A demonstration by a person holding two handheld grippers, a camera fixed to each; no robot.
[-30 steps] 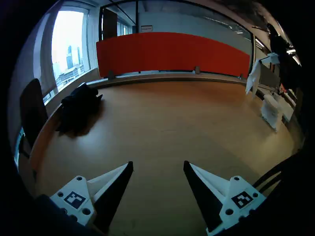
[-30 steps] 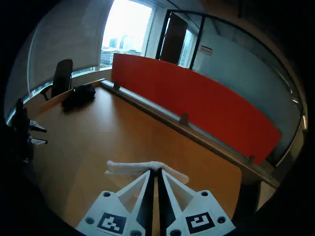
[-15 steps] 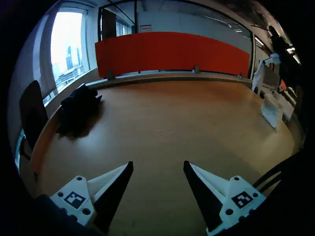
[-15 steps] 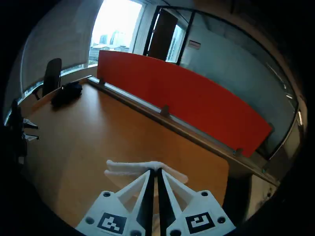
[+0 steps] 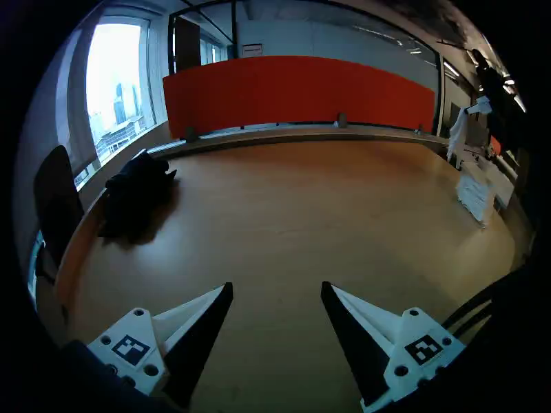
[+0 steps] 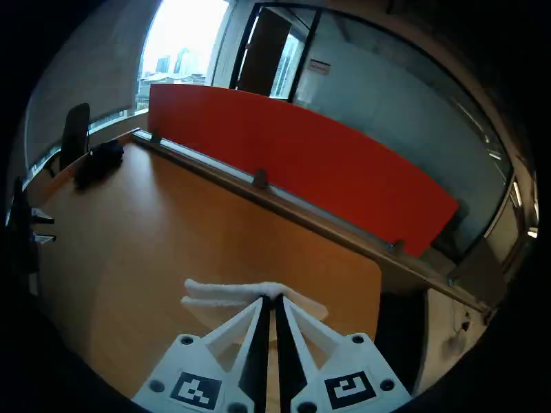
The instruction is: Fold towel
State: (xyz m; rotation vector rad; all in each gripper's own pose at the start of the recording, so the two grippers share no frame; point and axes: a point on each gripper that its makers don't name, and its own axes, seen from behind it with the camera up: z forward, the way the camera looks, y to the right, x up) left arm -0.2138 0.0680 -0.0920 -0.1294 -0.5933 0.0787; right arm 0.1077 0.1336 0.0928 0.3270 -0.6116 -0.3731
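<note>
My right gripper [image 6: 273, 300] is shut on a white towel [image 6: 234, 292], whose bunched edge sticks out to both sides of the fingertips, above the wooden table [image 6: 172, 234]. In the left gripper view that towel [image 5: 456, 132] hangs in the air at the far right, held up beside a person [image 5: 494, 89]. My left gripper [image 5: 276, 286] is open low over the table [image 5: 296, 206], with nothing between its fingers.
A pile of white cloth [image 5: 475, 196] lies near the table's right edge. A black bag [image 5: 134, 193] sits at the left, with a dark chair [image 5: 55, 193] behind it. A red divider [image 6: 296, 165] runs along the table's far side, which ends at a corner [image 6: 375, 275].
The right gripper has swung to the right with the towel still in it, bringing the table's right corner into view. The left gripper has barely moved and stays open.
</note>
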